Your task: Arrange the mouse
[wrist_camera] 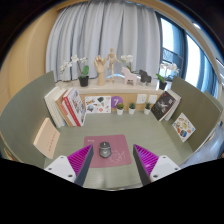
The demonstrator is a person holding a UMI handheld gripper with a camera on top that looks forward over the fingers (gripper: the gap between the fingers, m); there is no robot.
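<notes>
A small grey mouse (pixel 104 151) sits on a pink mouse mat (pixel 108 151), at the mat's left part, on the grey-green desk (pixel 40 110). My gripper (pixel 112 161) is open, with its two fingers wide apart. The left fingertip (pixel 83 159) and the right fingertip (pixel 145 157) show their magenta pads. The mouse lies just ahead of the fingers, between their lines and nearer the left one. Nothing is held.
Books (pixel 68 107) lean at the back left. A shelf (pixel 120 92) along the back carries small potted plants (pixel 131 104), a wooden hand model (pixel 112 64) and figures. Picture cards (pixel 182 125) lean at the right. A tan board (pixel 45 137) leans at the left. Curtains hang behind.
</notes>
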